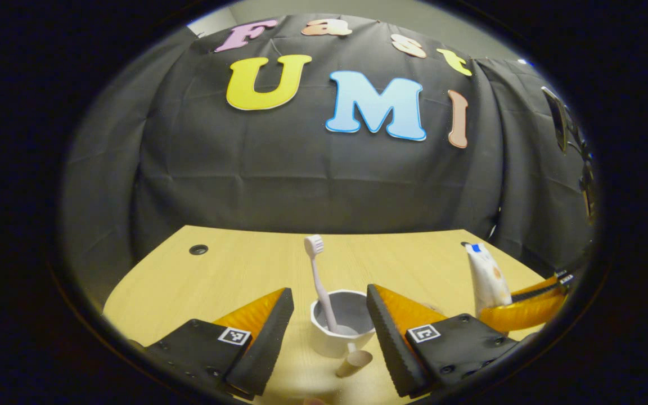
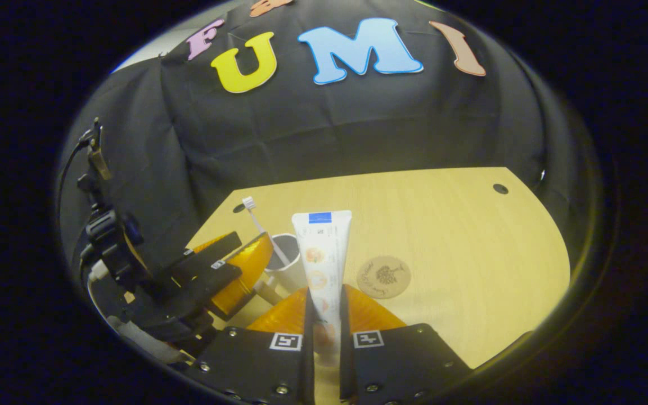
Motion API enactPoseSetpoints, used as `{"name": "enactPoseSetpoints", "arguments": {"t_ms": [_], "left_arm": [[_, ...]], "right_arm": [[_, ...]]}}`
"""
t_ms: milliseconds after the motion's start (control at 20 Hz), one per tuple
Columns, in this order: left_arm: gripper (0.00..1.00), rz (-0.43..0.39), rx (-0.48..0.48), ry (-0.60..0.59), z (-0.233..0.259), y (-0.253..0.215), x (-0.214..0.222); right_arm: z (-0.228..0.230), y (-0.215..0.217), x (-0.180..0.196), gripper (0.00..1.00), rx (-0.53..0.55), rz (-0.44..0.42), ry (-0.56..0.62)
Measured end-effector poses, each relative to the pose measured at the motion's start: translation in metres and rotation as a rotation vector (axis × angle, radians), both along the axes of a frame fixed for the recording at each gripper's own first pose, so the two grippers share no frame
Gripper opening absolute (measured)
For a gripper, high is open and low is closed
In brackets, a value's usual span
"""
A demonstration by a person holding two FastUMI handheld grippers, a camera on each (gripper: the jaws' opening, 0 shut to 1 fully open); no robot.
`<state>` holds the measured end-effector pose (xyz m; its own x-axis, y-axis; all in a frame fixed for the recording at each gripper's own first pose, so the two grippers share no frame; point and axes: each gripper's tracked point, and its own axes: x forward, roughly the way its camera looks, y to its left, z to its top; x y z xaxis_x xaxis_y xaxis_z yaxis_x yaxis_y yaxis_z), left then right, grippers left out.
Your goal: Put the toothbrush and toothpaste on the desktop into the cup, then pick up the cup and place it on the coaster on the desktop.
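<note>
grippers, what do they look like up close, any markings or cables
Each gripper has two wedge-shaped fingers on black plates fastened with screws. Every plate carries a small square black-and-white marker tag. That shows on the left gripper and on the right gripper. In the right gripper view, the left gripper's body is black with cables running up from it.

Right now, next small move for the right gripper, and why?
Probably carry the toothpaste left over the cup and lower it in. The right gripper is shut on the tube, held upright; the toothbrush already stands in the cup.
</note>
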<state>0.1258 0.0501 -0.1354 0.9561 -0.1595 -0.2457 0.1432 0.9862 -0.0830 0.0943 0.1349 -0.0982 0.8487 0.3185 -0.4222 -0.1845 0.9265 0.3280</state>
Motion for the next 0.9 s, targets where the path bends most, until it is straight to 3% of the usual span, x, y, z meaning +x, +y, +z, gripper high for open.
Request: {"name": "enactPoseSetpoints", "arguments": {"t_ms": [50, 100, 600, 650, 700, 750, 850, 900], "left_arm": [[0.86, 0.004, -0.011, 0.001, 0.002, 0.003, -0.003], [0.86, 0.007, -0.023, 0.006, 0.002, 0.006, -0.007], [0.86, 0.063, -0.085, 0.076, -0.007, 0.037, -0.032], [0.93, 0.066, -0.095, 0.083, -0.009, 0.040, -0.034], [0.80, 0.071, -0.104, 0.089, -0.011, 0.041, -0.038], [0.86, 0.071, -0.110, 0.092, -0.011, 0.044, -0.041], [0.86, 0.072, -0.115, 0.095, -0.013, 0.046, -0.044], [0.92, 0.070, -0.113, 0.096, -0.013, 0.047, -0.046]], "right_arm": [[0.006, 0.002, 0.007, 0.18, 0.004, 0.001, -0.020], [0.012, 0.005, 0.014, 0.18, 0.008, 0.003, -0.040], [0.065, 0.040, 0.077, 0.18, 0.106, 0.014, -0.214], [0.069, 0.043, 0.083, 0.18, 0.113, 0.016, -0.224], [0.071, 0.047, 0.090, 0.18, 0.115, 0.019, -0.236], [0.074, 0.050, 0.095, 0.18, 0.113, 0.023, -0.247], [0.078, 0.059, 0.103, 0.18, 0.109, 0.033, -0.272], [0.079, 0.064, 0.106, 0.18, 0.111, 0.039, -0.281]]}}
